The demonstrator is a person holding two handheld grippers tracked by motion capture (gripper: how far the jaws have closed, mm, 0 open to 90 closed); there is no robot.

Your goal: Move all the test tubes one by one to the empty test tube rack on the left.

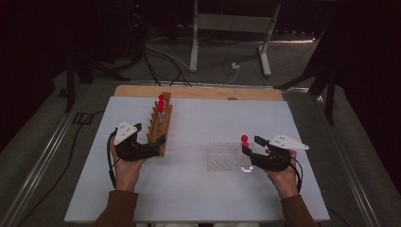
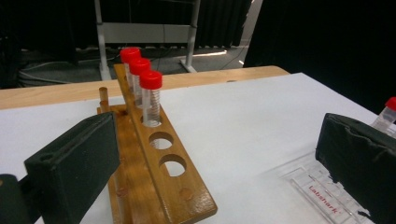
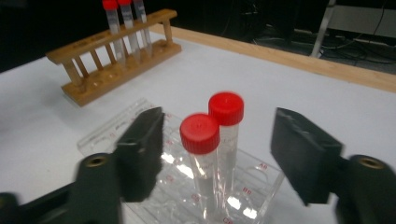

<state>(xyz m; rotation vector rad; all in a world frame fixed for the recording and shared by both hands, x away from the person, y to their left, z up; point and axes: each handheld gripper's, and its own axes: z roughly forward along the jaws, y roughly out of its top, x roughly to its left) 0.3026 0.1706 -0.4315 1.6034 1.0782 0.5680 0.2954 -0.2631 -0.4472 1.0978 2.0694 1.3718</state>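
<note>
A white rectangular table top with a bare wooden strip along its far edge carries 2 holders, well apart. Toward the left stands a brown wooden tube rack, running away from the person; its 3 farthest holes hold 3 clear plastic tubes with red screw caps, upright and in a row, while the nearer holes seen in the left gripper view sit unfilled. Toward the right lies a clear plastic well tray with red lettering, and at its right corner 2 more clear red-capped tubes stand upright, just beside each other. Beyond the table, the dark floor holds a grey metal stand and loose cables. Nothing lies between the tray and the rack on the white surface. The left gripper is held at the near end of the wooden rack, its black jaws spread wide, 1 jaw on each side of the rack's near end, with nothing pinched between them; whether a jaw touches the wood cannot be told. The right gripper sits at the tray's right corner, its jaws part-way open and standing on either side of the 2 tubes; in the right gripper view a clear gap shows between each black pad and the caps, so neither tube is pinched.
</note>
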